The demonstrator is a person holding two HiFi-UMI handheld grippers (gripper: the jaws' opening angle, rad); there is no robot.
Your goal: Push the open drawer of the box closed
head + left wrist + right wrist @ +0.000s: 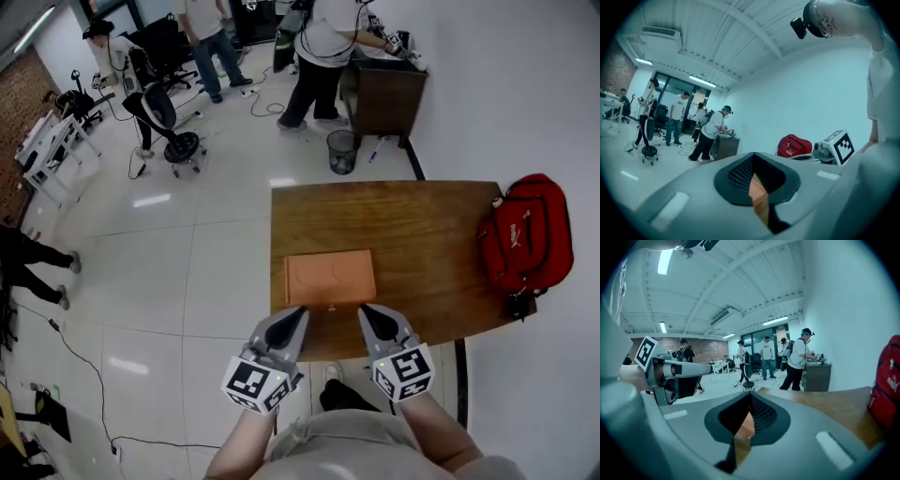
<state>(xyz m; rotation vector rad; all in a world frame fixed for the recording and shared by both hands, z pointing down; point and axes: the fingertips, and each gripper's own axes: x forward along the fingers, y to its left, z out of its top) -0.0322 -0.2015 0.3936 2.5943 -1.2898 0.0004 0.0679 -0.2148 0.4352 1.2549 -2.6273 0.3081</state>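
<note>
1. On the wooden table (422, 234), near its front edge, lies the orange box (329, 277), drawer front toward the person
2. Step judged: lining up for the push
3. Left gripper (298, 314) and right gripper (366, 313): jaws together, empty, tips just beside the drawer front; contact unconfirmed
4. Next: an even, straight push with both tips

We counted one wooden table (431, 244). On it sat one orange box (329, 277) and one red bag (525, 239). At the table's near edge we held two grippers: the left gripper (296, 314) and the right gripper (366, 312). Beyond the table's far edge we counted one wastebasket (342, 151), one dark cabinet (384, 94) and three standing people: a person in white (323, 42), a person in jeans (208, 37) and a person in a black cap (111, 49).
</note>
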